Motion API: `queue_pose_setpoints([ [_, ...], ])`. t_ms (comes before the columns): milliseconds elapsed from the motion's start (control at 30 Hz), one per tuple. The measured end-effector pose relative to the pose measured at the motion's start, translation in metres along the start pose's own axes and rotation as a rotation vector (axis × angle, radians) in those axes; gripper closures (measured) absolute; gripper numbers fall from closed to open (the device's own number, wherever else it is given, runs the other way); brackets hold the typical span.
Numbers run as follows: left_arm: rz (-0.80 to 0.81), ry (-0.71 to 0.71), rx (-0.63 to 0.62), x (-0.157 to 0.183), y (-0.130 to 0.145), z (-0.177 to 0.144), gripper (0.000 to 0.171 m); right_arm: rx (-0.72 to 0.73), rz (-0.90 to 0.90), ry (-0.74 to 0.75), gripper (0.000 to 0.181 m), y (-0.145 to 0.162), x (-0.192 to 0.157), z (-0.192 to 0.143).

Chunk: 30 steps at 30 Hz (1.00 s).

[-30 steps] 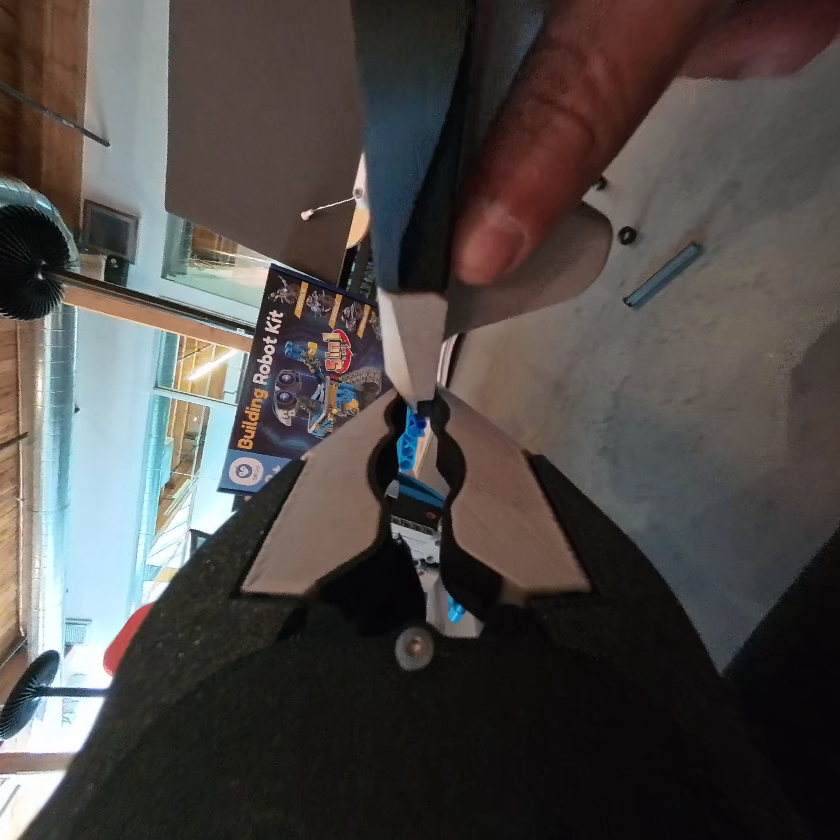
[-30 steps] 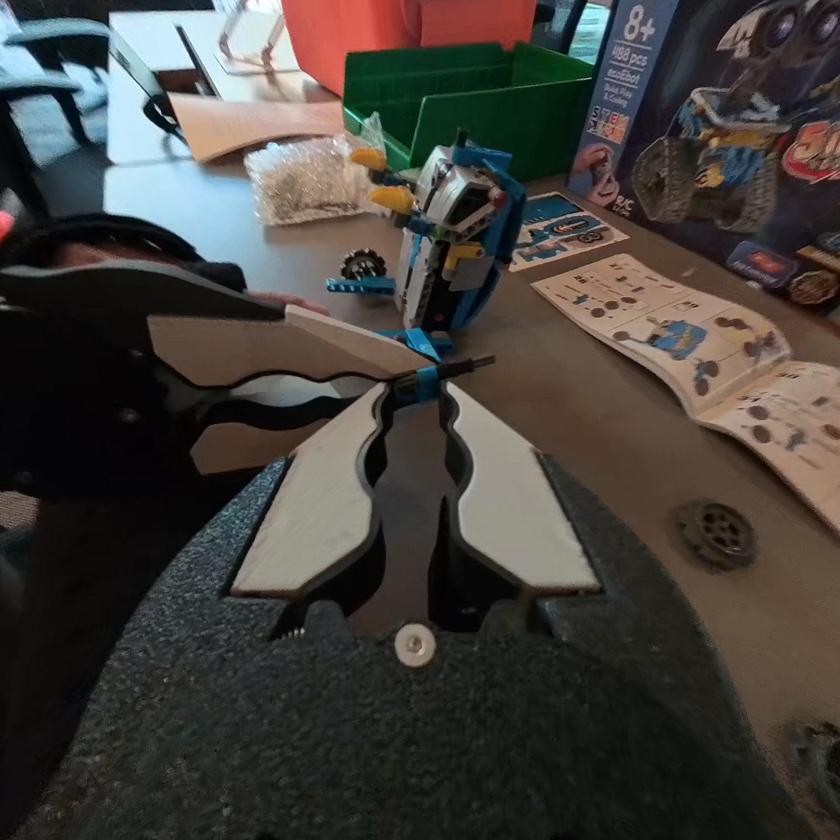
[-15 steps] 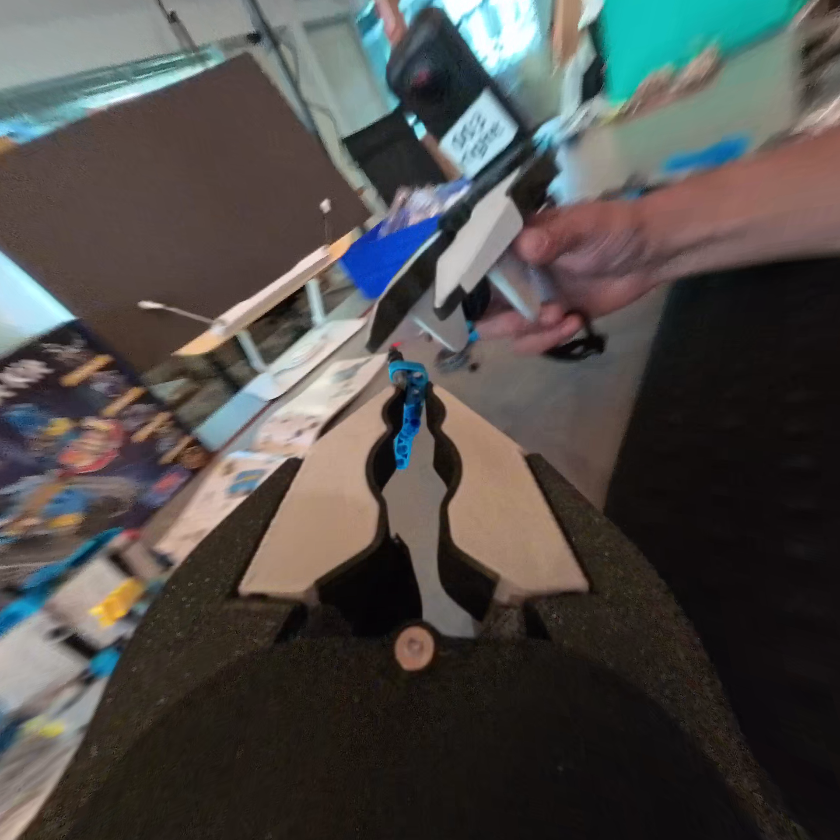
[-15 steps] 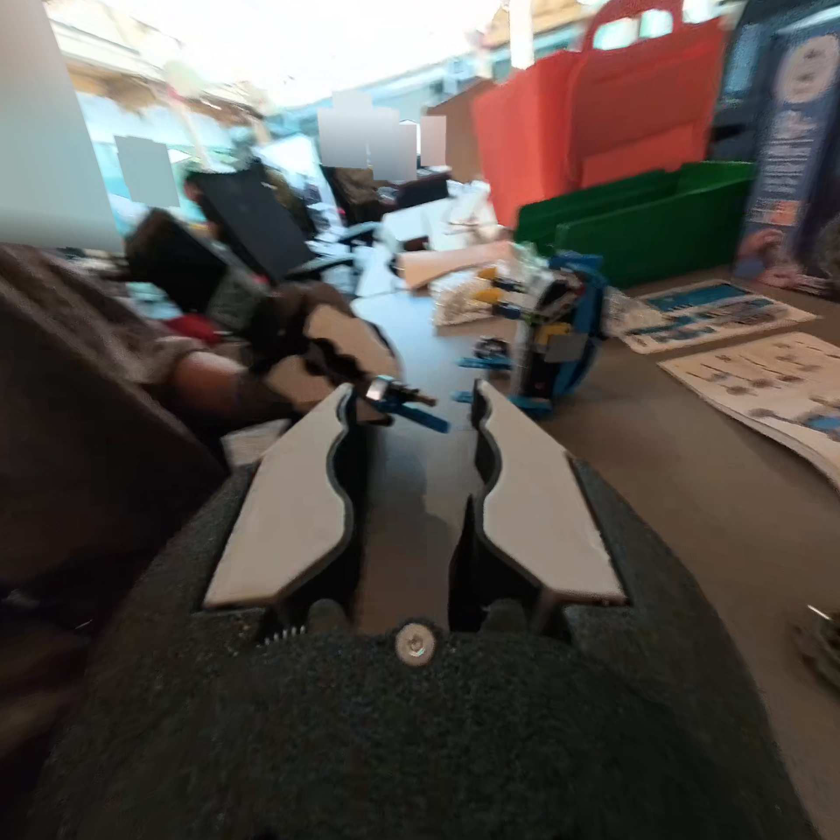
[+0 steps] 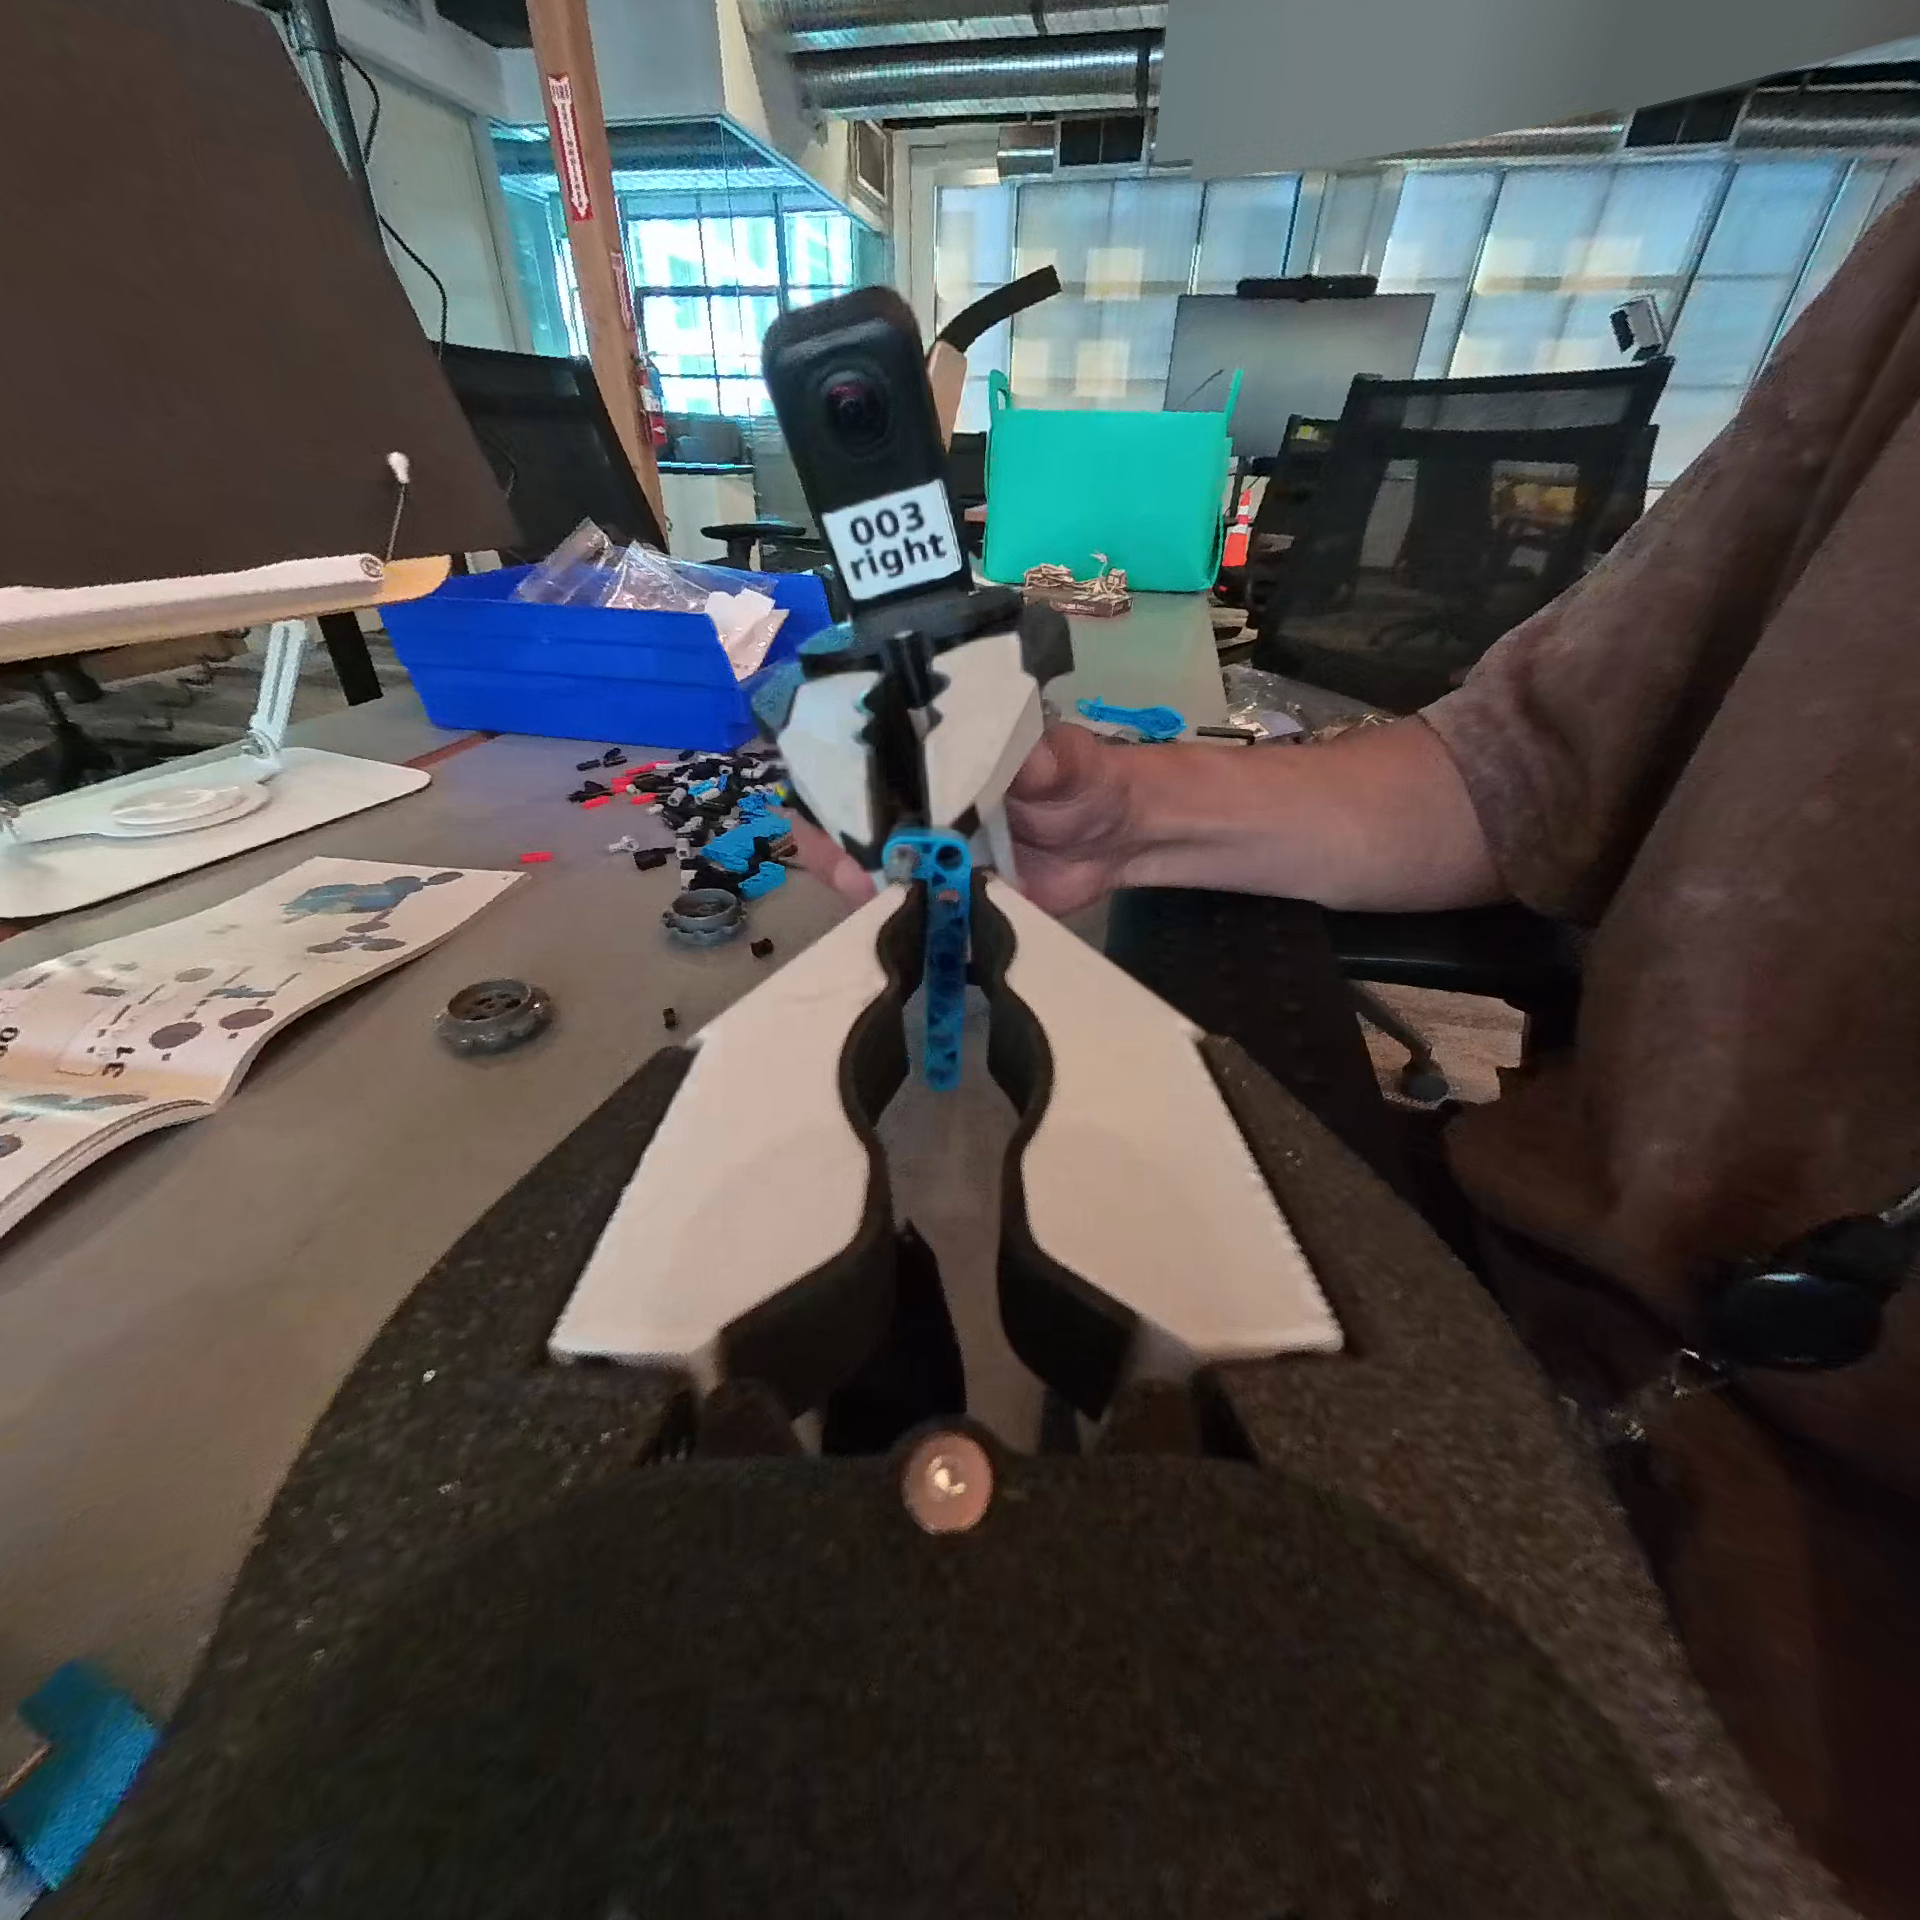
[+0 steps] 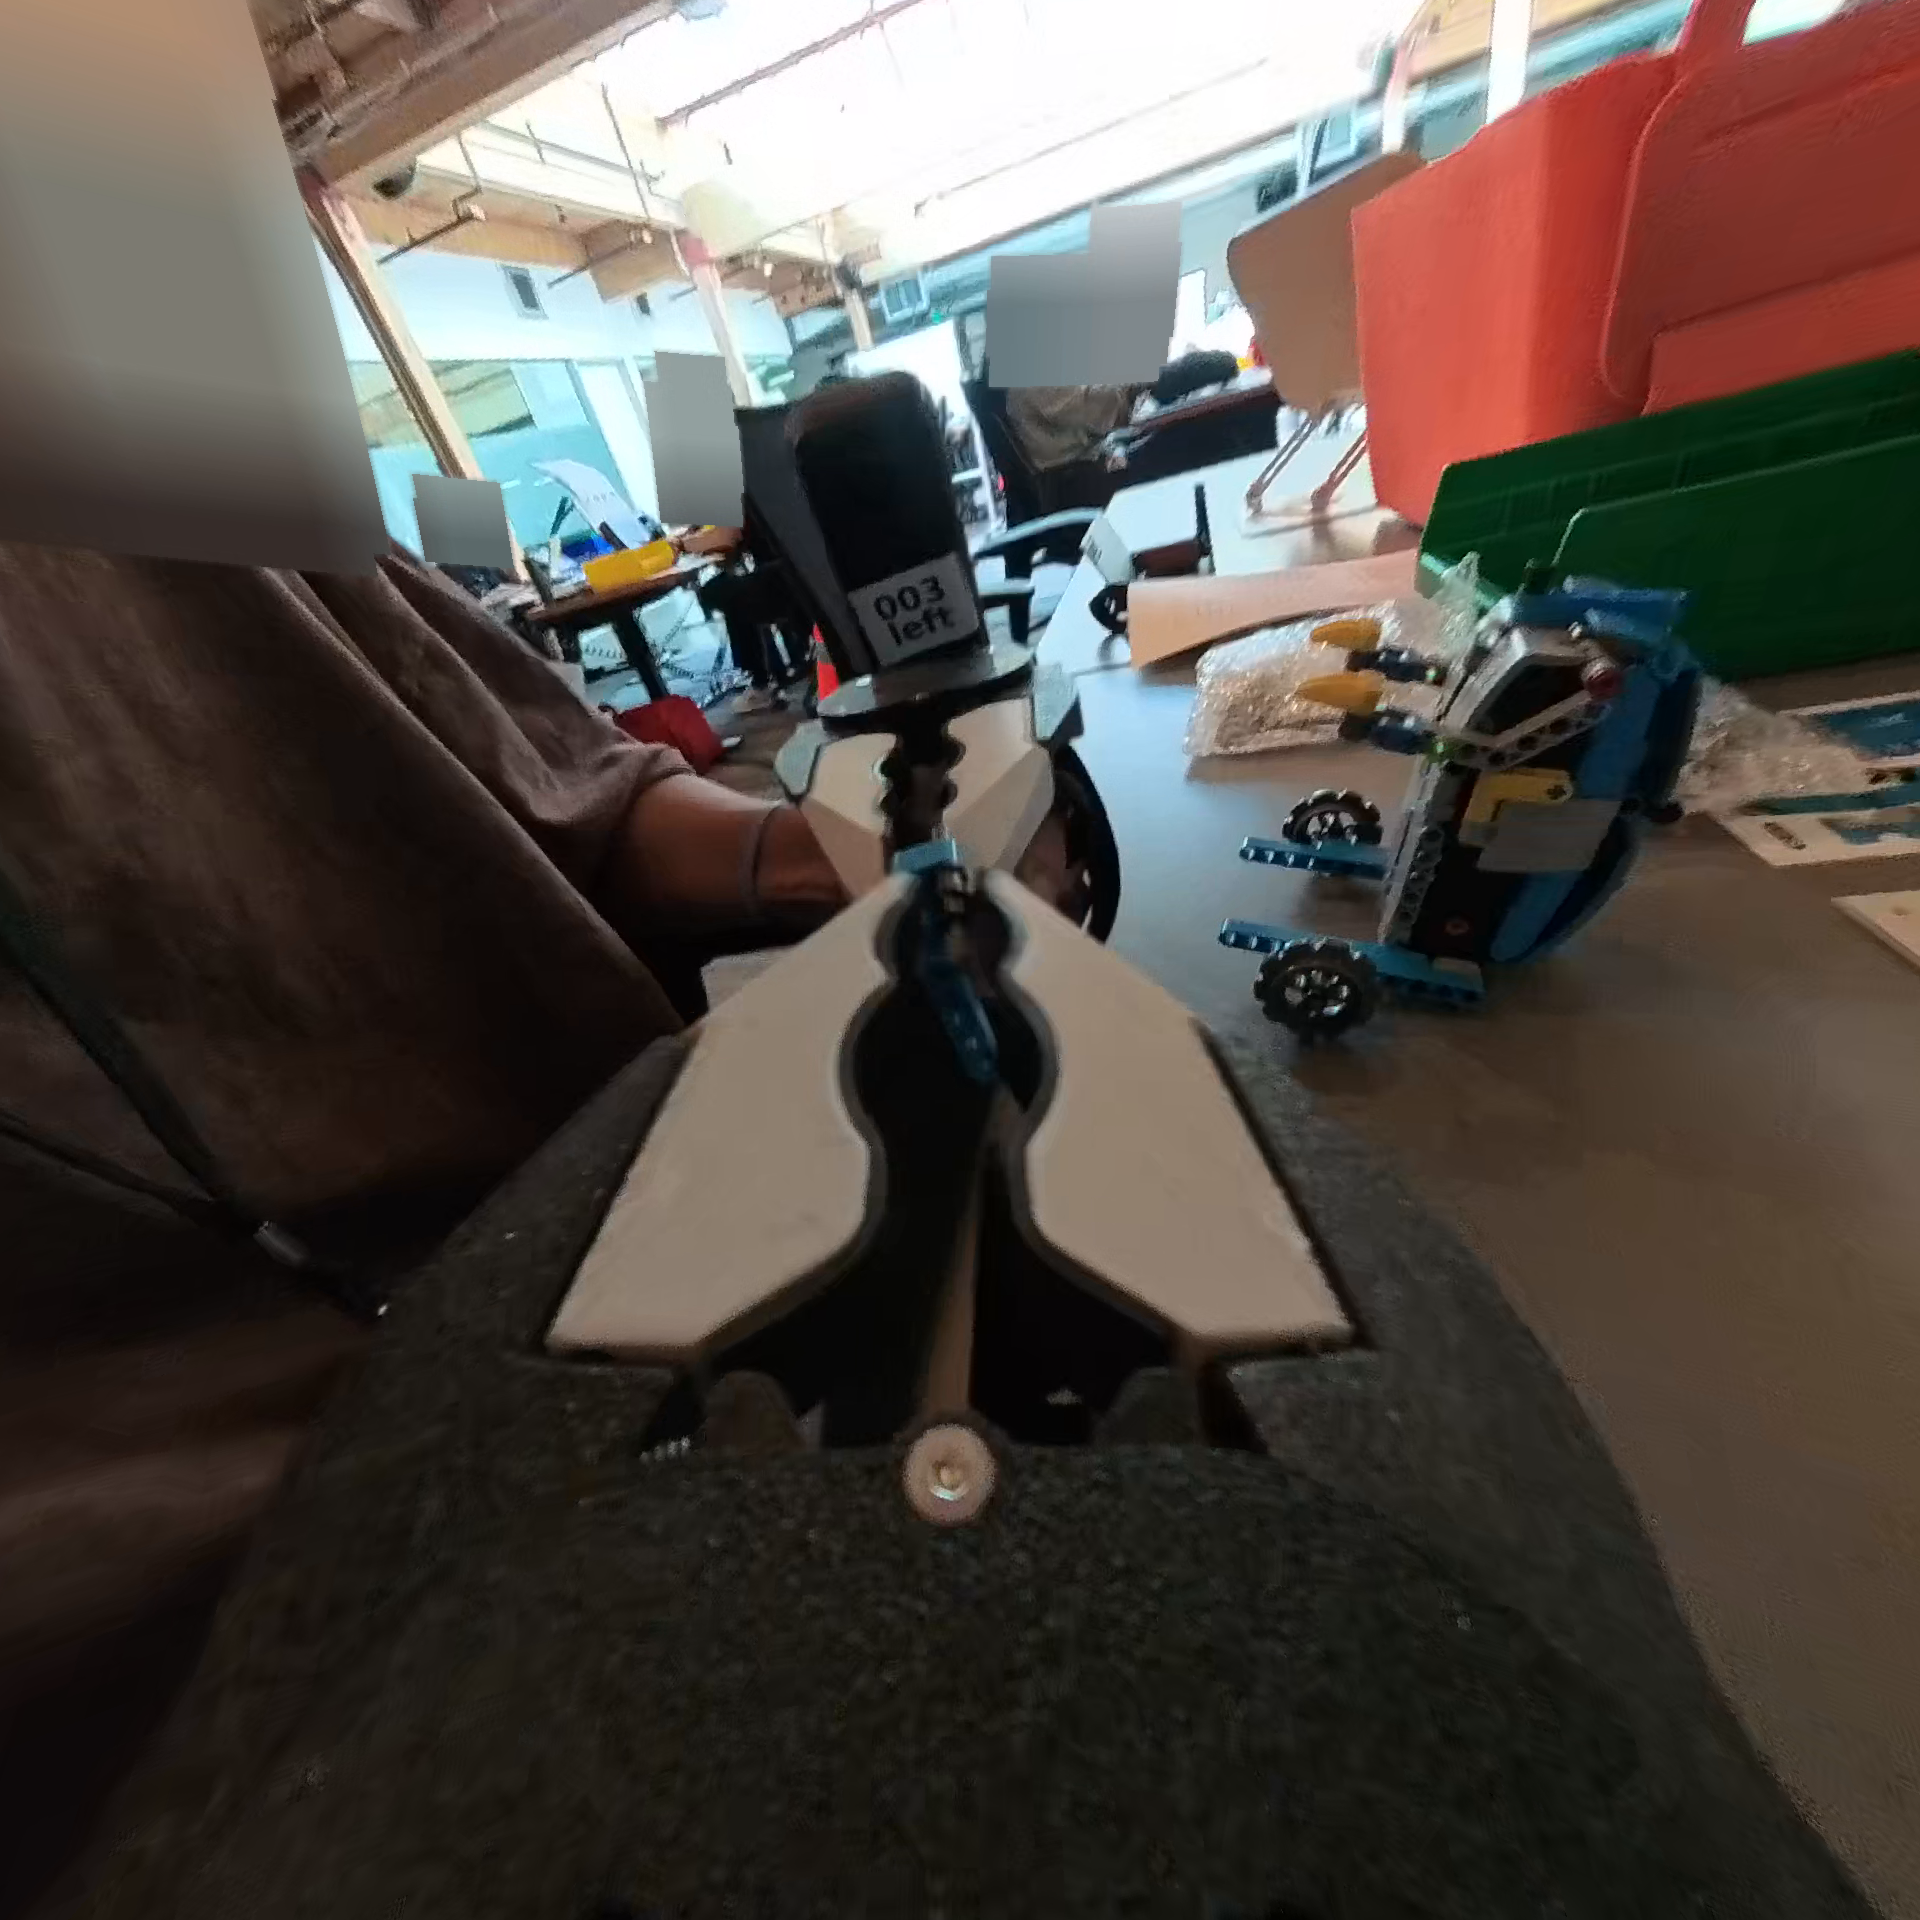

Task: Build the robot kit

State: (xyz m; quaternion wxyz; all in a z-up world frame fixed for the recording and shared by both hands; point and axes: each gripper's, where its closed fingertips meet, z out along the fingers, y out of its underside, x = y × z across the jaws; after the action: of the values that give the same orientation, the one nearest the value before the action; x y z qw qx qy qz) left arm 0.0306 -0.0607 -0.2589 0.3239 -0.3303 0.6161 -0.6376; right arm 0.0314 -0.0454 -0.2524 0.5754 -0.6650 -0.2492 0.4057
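Grey surface under you: your left tool is clamped on the blue beam, now upright; your right tool, open a half-second ago, has closed tip-to-tip on it. Beyond, the blue robot model lies tipped.

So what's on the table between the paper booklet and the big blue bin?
In the left wrist view, between the booklet and the blue bin lies a scatter of small building pieces, plus a white stand's base. A grey wheel sits beside the booklet.
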Motion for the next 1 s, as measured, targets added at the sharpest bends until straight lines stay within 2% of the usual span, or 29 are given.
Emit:
queue_pose_setpoints([
  [233,-0.012,-0.011,0.017,-0.003,-0.002,-0.001,0.164,-0.005,-0.020,0.021,0.176,0.000,0.001,0.001],
  [300,-0.016,-0.053,0.034,-0.009,-0.005,-0.004,0.154,-0.008,-0.006,0.033,0.176,-0.001,0.005,-0.002],
  [433,-0.084,-0.045,0.092,-0.014,-0.013,-0.012,0.166,-0.023,0.004,0.038,0.175,0.000,0.006,-0.009],
  [633,-0.081,-0.027,0.069,-0.011,-0.010,-0.010,0.170,-0.048,0.008,0.020,0.176,0.003,0.002,-0.007],
  [1000,-0.067,-0.018,0.016,-0.008,-0.001,-0.004,0.168,-0.086,0.002,0.022,0.175,0.010,0.001,-0.006],
])
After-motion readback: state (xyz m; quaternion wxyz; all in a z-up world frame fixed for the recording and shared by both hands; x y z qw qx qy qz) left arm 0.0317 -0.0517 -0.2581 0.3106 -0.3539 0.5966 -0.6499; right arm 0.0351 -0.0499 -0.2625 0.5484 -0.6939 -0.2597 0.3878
